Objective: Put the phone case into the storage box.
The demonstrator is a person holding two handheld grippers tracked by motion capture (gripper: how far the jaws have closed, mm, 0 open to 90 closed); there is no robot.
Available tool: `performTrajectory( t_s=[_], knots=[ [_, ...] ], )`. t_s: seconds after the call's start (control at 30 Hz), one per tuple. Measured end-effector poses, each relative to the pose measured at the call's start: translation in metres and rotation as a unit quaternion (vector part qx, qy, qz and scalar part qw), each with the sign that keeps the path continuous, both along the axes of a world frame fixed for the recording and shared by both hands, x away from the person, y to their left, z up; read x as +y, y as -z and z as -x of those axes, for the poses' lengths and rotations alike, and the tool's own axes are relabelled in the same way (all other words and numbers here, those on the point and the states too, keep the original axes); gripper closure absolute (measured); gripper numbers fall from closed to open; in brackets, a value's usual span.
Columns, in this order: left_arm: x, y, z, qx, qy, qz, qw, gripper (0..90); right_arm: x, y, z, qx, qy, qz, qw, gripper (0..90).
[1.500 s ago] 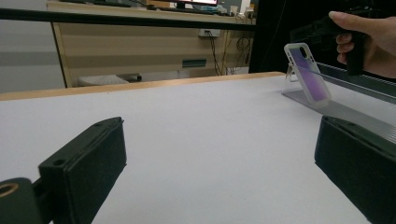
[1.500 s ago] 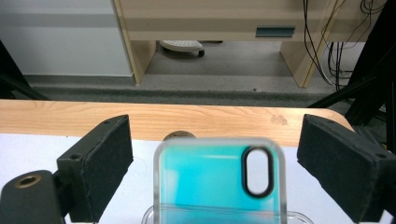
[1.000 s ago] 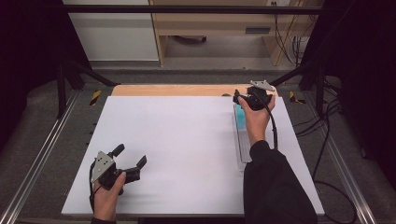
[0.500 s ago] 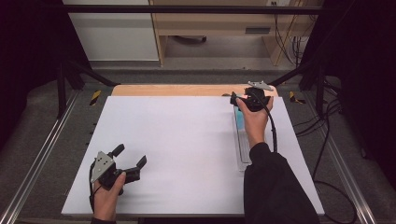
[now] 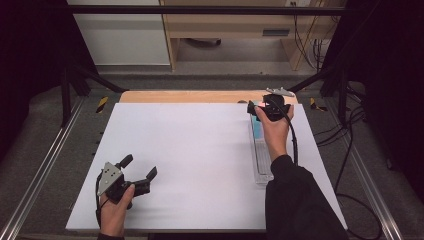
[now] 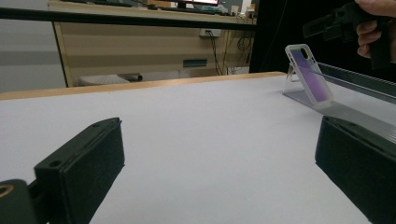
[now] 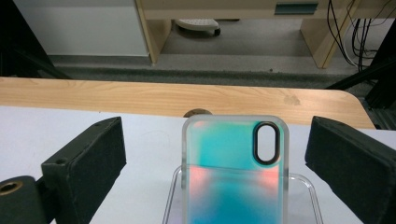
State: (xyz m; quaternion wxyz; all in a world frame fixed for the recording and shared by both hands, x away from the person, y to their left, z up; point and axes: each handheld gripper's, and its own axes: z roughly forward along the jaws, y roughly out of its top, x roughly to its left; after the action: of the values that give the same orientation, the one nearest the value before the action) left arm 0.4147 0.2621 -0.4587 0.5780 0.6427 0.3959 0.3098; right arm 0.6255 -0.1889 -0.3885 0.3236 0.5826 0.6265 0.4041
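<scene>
The right gripper view shows the phone case [image 7: 233, 168] face-on, teal fading to pink with an oval camera cutout, propped on a clear stand [image 7: 299, 186] between the wide-open jaws of the right tool [image 7: 215, 168], untouched. The left gripper view shows it tilted, far to the right of the left tool [image 6: 219, 172], also open. One case, one stand, two tools; no writing is legible.

Left claw [image 5: 137, 168] agape, low; right claw [image 5: 253, 107] agape, outstretched.
</scene>
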Motion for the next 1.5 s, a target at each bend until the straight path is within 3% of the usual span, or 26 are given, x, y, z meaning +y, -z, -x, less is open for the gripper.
performTrajectory(
  t_s=[1.03, 1.5],
  knots=[
    [-0.001, 0.000, 0.000, 0.001, 0.004, 0.000, 1.0000, 0.8, -0.002, -0.013, 0.012, 0.002, -0.016, 0.021, 0.9996, 5.4],
    [-0.001, 0.001, 0.000, 0.002, 0.003, -0.002, 1.0000, 0.8, 0.004, -0.017, 0.020, -0.011, -0.022, 0.072, 0.9971, 4.9]
  ],
)
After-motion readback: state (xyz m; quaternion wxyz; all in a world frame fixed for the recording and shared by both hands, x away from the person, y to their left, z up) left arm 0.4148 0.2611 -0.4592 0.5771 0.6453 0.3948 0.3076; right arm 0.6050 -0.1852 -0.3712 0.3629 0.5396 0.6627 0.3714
